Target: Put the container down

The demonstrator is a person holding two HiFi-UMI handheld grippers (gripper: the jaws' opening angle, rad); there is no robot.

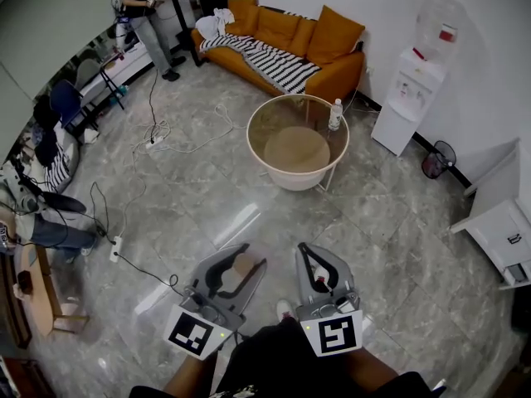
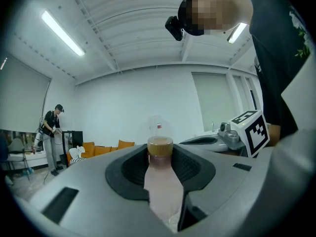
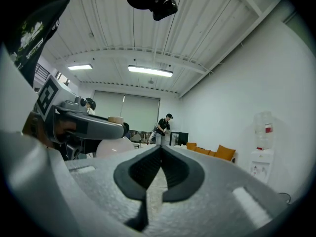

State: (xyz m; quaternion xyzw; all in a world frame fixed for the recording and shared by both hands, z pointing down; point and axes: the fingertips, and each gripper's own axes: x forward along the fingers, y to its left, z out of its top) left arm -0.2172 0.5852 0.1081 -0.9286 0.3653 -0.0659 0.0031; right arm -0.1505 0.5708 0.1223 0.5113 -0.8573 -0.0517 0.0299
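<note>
My left gripper (image 2: 160,151) is shut on a pale pink container (image 2: 162,181) with a tan wooden lid (image 2: 160,146). The container stands upright between the black pads, and the lid pokes out past the fingertips. In the head view the left gripper (image 1: 249,255) is low in the middle, over the floor, with the container (image 1: 243,265) between its jaws. My right gripper (image 1: 304,249) is beside it on the right. Its jaws meet at the tips (image 3: 161,148) and hold nothing. The right gripper view also shows the left gripper (image 3: 79,125) and the container's lid (image 3: 116,120).
A round glass-topped table (image 1: 259,114) stands ahead with a bottle (image 1: 335,114) on its far rim. Behind it is an orange sofa (image 1: 286,44). A water dispenser (image 1: 411,81) and a bin (image 1: 436,159) are on the right, cables (image 1: 158,139) and seated people (image 1: 46,164) on the left.
</note>
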